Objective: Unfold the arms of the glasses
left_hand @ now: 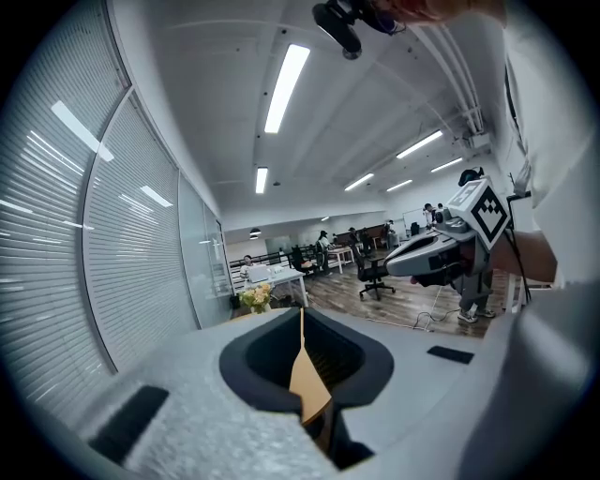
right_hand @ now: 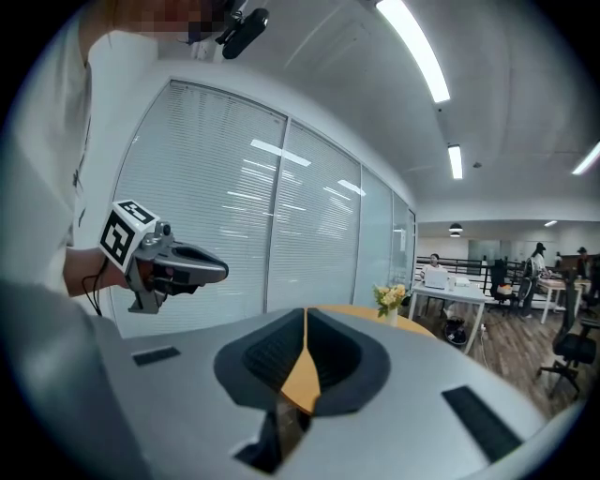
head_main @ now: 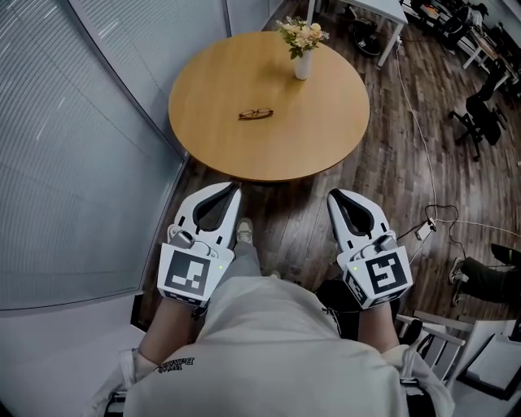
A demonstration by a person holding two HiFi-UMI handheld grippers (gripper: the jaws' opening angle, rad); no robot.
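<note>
The folded dark-rimmed glasses [head_main: 256, 114] lie near the middle of a round wooden table [head_main: 212, 138] in the head view. Both grippers hover short of the table's near edge, well apart from the glasses. My left gripper [head_main: 235, 189] is shut with nothing between its jaws, and its closed tips [left_hand: 301, 317] point toward the table. My right gripper [head_main: 333, 196] is likewise shut and empty, with its jaws meeting in a thin seam [right_hand: 305, 319]. Each gripper view shows the other gripper off to the side. The glasses do not show in either gripper view.
A white vase of flowers [head_main: 302, 50] stands at the table's far edge. A glass wall with blinds [head_main: 73, 122] curves along the left. Cables [head_main: 427, 213] trail over the wooden floor at right, near office chairs [head_main: 480, 118] and a white desk [head_main: 383, 10].
</note>
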